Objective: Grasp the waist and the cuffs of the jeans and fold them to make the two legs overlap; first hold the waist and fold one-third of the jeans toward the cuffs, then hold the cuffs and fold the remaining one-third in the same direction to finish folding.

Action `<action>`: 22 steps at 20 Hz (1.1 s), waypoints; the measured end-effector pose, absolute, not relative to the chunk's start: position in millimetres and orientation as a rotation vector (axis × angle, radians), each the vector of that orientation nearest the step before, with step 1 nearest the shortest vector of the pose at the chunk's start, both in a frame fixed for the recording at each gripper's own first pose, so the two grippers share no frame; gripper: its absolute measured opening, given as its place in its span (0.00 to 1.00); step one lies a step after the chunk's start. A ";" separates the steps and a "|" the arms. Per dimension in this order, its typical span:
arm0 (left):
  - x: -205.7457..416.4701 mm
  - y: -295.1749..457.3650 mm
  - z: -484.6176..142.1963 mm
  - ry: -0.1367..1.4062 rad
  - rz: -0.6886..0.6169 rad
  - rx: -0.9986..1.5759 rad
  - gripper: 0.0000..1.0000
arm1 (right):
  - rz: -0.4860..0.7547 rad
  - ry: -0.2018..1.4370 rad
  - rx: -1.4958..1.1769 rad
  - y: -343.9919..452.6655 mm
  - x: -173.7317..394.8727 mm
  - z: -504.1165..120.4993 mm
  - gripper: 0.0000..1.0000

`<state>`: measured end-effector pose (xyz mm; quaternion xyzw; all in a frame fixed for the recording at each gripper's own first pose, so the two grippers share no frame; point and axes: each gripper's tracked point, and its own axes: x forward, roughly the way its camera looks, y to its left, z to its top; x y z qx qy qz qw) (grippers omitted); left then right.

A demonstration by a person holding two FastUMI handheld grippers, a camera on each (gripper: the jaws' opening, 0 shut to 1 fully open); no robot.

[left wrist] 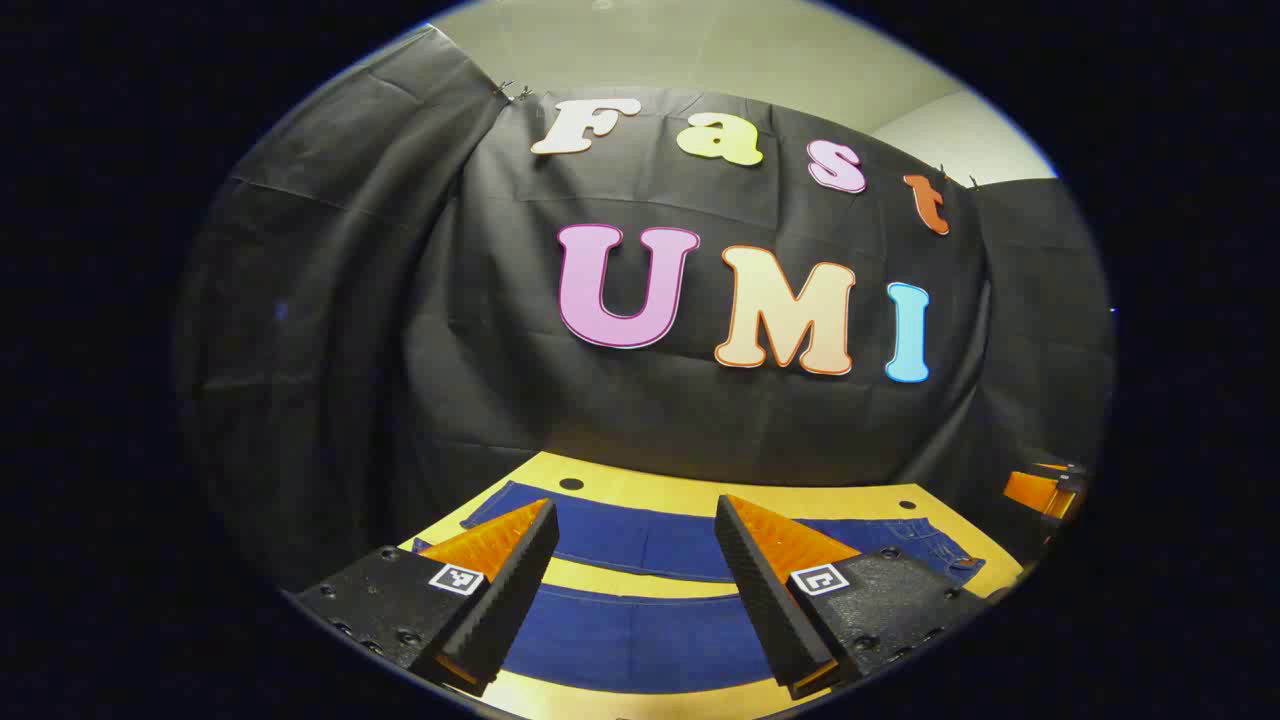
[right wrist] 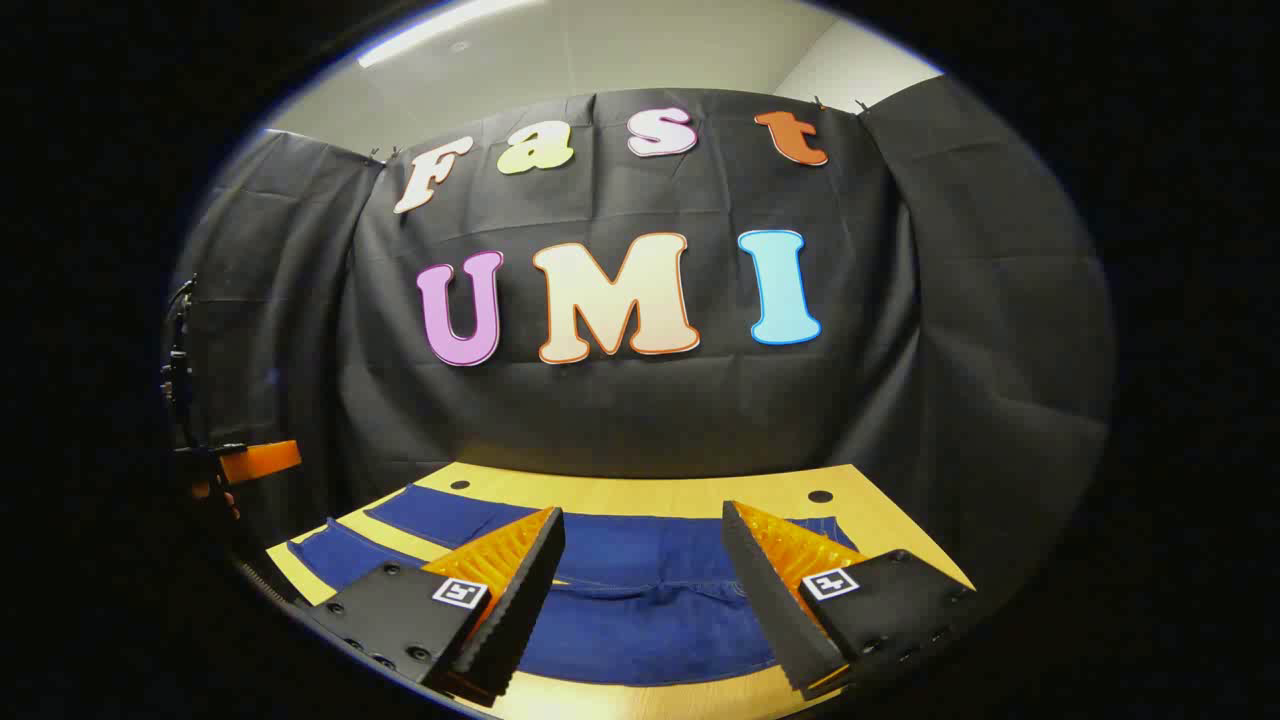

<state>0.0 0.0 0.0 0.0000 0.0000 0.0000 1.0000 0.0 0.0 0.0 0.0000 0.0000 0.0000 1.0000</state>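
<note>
jeans (left wrist: 640, 640) spread flat on the wooden table (left wrist: 640, 485), legs side by side and apart, ready for folding. left gripper (left wrist: 635, 520) and right gripper (right wrist: 640, 525) poised above, spread wide, gripping nothing, lined up for grabbing.

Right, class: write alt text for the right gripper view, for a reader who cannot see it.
Blue jeans lie spread flat on a yellow table, legs apart. The right tongs hover open above them, holding nothing. The left tongs show at the far left edge.
</note>
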 end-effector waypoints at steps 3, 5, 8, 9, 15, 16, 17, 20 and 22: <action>4.8 13.5 -7.5 0.022 -0.004 0.044 0.95 | -0.019 0.014 -0.015 2.9 1.6 -3.5 0.94; 9.7 21.1 -6.9 0.027 -0.006 0.062 0.94 | -0.024 0.013 -0.019 6.0 4.0 -1.5 0.98; 16.6 25.3 -7.3 0.031 -0.029 0.090 0.94 | -0.023 0.012 -0.010 11.2 7.9 -1.8 0.98; 18.4 26.3 -9.9 0.036 -0.040 0.104 0.94 | -0.027 0.013 -0.009 11.5 9.1 -2.5 0.98; 30.1 30.3 -30.9 0.088 -0.173 0.135 0.95 | -0.032 0.051 -0.011 20.8 14.2 -13.3 0.98; 30.4 32.2 -38.8 0.118 -0.212 0.140 0.95 | -0.030 0.066 -0.017 21.6 13.5 -17.5 0.98; 30.5 34.6 -48.8 0.149 -0.255 0.145 0.96 | -0.028 0.082 -0.024 22.3 11.7 -22.4 0.98; 23.6 46.5 -81.8 0.276 -0.371 0.175 0.96 | -0.004 0.129 -0.043 26.6 3.8 -35.8 0.94; 13.9 58.4 -106.9 0.374 -0.439 0.263 0.96 | -0.004 0.153 -0.070 24.0 -0.8 -42.1 0.98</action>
